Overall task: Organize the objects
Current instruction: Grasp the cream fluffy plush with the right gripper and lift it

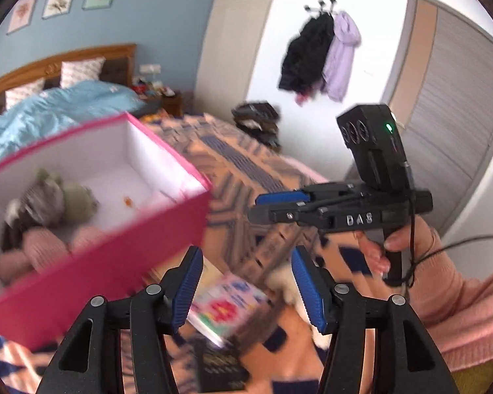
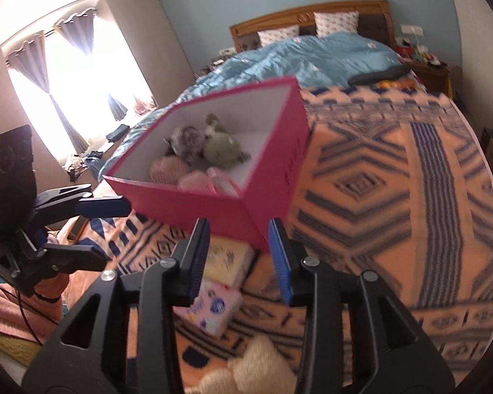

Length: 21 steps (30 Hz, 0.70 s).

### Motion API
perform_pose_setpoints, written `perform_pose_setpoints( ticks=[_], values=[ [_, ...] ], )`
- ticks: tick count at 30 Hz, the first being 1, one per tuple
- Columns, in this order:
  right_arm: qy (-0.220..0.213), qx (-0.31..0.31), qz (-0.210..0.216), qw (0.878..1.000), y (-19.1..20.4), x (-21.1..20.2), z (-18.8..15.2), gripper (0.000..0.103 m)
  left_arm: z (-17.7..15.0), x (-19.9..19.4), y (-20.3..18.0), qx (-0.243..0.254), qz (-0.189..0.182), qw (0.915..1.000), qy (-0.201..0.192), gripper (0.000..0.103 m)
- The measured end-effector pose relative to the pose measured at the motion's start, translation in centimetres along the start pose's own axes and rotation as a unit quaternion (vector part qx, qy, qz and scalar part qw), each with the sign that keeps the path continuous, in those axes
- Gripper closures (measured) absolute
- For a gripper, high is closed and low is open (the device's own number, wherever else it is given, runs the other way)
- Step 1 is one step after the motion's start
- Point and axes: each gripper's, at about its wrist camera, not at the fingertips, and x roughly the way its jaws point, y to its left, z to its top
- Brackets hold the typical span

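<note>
- Your left claw (image 1: 246,282) and right claw (image 2: 239,257) both stand parted with nothing between the blue pads, free for the next pick.
- Just under them on the bed's patterned blanket (image 2: 394,177) lie the loose things left to sort: a flowered packet (image 1: 228,308), a cream plush toy (image 2: 246,367), a pale pack (image 2: 225,257) and a dark book (image 1: 222,366) whose gilt lettering is too blurred to read.
- The pink box (image 2: 213,203) sits on the blanket just beyond, open-topped so you can drop things in; it already holds soft toys (image 2: 200,151).
- On the right claw's body, seen from the left wrist, you can read "DAS".
- Farthest off, coats (image 1: 318,55) hang on the wall.
</note>
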Motion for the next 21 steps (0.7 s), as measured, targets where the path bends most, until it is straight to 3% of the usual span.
perform_pose_setpoints(
  ticks=[9, 13, 21],
  values=[
    [0.044, 0.066, -0.030, 0.996, -3.0, -0.8, -6.4, 0.057, -4.2, 4.1, -3.2, -0.021, -0.076, 0.9939, 0.076, 0.046],
    [0.039, 0.079, -0.033, 0.996, -3.3, -1.7, -7.3, 0.046, -5.0, 6.0, -4.2, -0.023, -0.085, 0.9905, 0.105, 0.046],
    [0.046, 0.076, -0.015, 0.996, -2.6, -1.7, -8.6, 0.045, -6.7, 7.9, -5.0, -0.031, -0.094, 0.9858, 0.135, 0.047]
  ],
)
